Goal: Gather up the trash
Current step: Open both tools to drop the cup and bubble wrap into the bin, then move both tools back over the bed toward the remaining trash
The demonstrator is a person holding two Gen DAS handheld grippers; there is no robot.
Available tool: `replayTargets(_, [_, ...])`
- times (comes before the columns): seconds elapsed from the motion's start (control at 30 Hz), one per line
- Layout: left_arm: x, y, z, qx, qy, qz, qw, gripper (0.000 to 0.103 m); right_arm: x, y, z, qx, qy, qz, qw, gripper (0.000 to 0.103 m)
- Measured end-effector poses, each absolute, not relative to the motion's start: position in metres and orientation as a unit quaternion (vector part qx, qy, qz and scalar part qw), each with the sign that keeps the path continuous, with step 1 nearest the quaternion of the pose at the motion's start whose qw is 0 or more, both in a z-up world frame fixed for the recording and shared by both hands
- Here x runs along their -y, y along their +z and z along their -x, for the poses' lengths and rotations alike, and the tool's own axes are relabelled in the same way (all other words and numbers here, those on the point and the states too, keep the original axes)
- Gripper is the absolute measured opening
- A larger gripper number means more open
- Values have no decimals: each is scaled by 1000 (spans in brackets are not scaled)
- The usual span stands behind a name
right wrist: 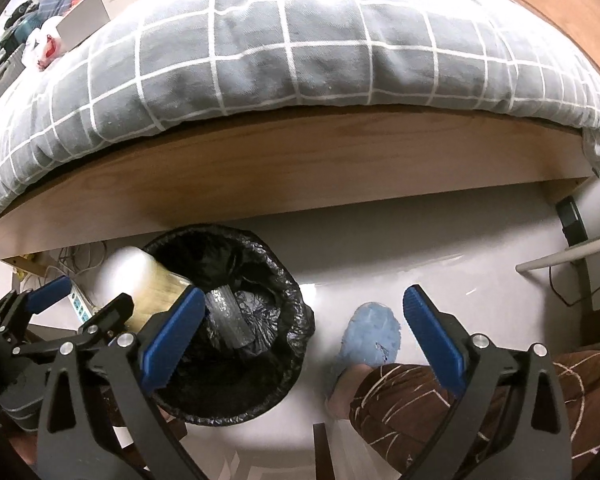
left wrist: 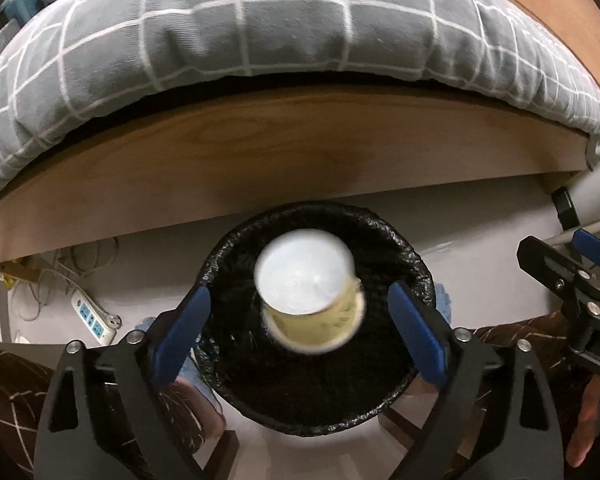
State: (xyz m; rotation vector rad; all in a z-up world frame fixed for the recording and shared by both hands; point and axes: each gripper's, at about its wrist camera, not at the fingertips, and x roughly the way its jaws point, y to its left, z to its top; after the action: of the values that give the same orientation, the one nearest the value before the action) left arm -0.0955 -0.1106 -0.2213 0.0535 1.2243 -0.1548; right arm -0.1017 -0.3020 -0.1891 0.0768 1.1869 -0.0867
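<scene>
Left wrist view first: at the far left a power strip (left wrist: 93,317) lies on the pale floor (left wrist: 480,216) under the bed frame (left wrist: 260,148). Your left gripper (left wrist: 300,332) hangs over the bin (left wrist: 416,264), its jaws spread wide. The cup (left wrist: 310,294) sits blurred between them, above the black liner, with neither blue pad touching it. At the right edge your right gripper (left wrist: 572,264) shows only in part.

Right wrist view: your left gripper (right wrist: 84,296) is at the left, with the cup (right wrist: 148,286) beside it at the bin (right wrist: 296,344) rim. A grey wrapped roll (right wrist: 228,316) lies inside the bin. Your right gripper (right wrist: 304,328) is released and grips nothing. A blue slipper (right wrist: 370,334) is on the floor between its fingers. A checked quilt (right wrist: 300,40) covers the bed above.
</scene>
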Motion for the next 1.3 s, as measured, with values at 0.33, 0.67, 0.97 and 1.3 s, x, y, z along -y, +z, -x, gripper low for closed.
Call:
replayTargets(0.33, [81,-190,87,-551,-53,1,833,97,291,-170,95,-530,-32,-31,847,95])
replayTargets(0.67, [71,-147,91,-519,-44,5,854,97,293,-122,89,-479,-28,-36,876,95])
replayTargets(0.97, [72,-116,83,-494,-49,-5,868,97,285,-89,81,-442,-22,-12,897,95])
replayTargets(1.3, [61,-76,56,-466,-39,4,884,97,290,-61,63,-421,-23,-6,907,95])
